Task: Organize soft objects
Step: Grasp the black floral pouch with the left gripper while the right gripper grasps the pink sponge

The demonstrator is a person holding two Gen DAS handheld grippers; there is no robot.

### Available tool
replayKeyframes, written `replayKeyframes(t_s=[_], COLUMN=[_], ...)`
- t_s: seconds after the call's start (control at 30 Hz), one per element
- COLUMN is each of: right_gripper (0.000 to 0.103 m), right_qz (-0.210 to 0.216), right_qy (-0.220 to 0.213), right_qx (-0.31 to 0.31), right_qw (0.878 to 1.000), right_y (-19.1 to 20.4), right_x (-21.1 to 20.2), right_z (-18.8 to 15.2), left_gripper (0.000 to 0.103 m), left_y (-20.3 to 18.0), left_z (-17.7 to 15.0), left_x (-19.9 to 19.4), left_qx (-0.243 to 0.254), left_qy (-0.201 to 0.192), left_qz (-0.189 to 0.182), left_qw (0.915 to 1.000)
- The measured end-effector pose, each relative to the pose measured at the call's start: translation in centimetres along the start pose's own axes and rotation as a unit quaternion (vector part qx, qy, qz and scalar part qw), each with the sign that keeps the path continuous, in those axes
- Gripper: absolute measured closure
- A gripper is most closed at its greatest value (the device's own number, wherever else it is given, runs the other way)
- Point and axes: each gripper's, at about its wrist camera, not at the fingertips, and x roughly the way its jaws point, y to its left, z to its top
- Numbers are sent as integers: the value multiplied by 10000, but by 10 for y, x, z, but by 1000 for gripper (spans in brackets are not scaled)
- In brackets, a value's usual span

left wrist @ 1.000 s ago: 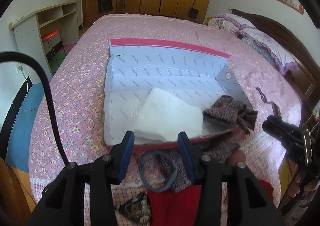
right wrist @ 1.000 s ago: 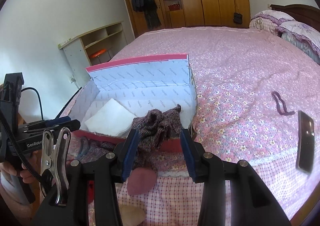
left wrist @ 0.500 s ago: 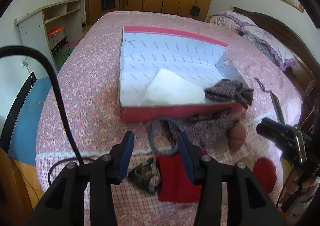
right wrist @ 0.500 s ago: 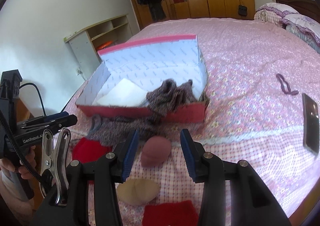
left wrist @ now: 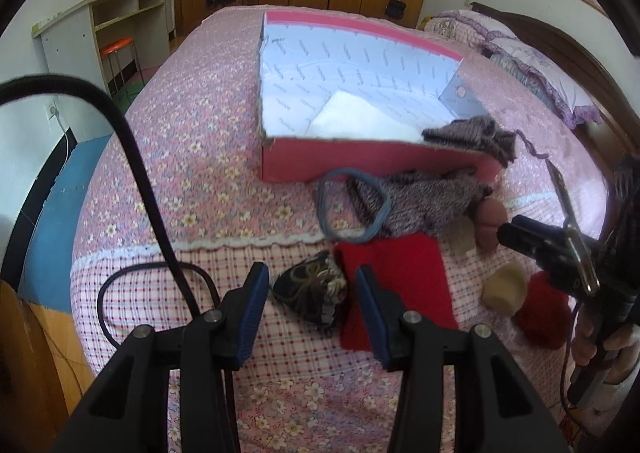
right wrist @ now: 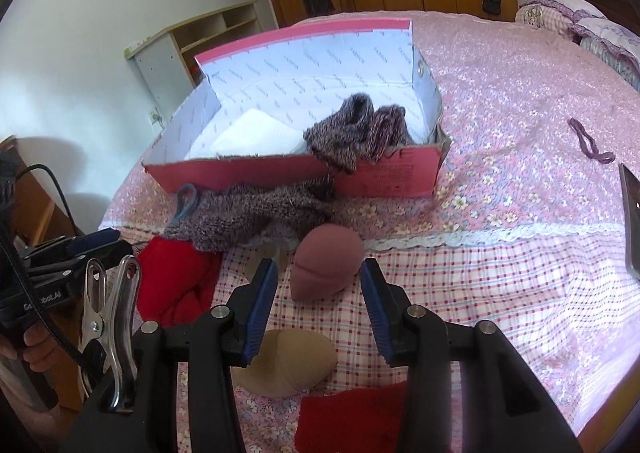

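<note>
So far we see a white folded cloth (left wrist: 356,119) inside the pink cardboard box (right wrist: 280,173), a grey-purple knitted sock (right wrist: 360,133) draped over its near wall; a mauve sponge pad (right wrist: 326,267), red cloth (left wrist: 396,285) and dark patterned pouch (left wrist: 310,295) remain outside. Left gripper (left wrist: 308,315) and right gripper (right wrist: 318,311) both gape, grasping nothing.

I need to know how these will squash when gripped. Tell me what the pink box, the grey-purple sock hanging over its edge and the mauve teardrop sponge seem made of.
Pink box: cardboard, matte, with a frayed cut rim. Sock: fuzzy flecked knit, probably wool or acrylic. Sponge: smooth matte foam, likely a makeup sponge.
</note>
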Motion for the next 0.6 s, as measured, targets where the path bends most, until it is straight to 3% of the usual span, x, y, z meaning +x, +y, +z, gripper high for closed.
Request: replayKeyframes(t_s=[0.13, 0.4, 0.5, 0.6], right_gripper=[59, 59, 59, 59], right_qz=[-18, 53, 57, 114], right_qy=[69, 192, 236, 245], right_qx=[-18, 124, 201, 277], right_qw=[10000, 9997, 9995, 9993], right_y=[1, -2, -4, -6], right_x=[8, 22, 28, 33], right_z=[-3, -7, -9, -11], left_gripper=[56, 55, 55, 55], left_y=[4, 7, 5, 1], left_z=[-5, -10, -12, -15], left_x=[7, 17, 30, 31], left_qx=[-117, -243, -201, -99], left_qy=[23, -15, 125, -6], left_qz=[185, -38, 68, 212], left_qw=[9998, 9997, 9997, 9997])
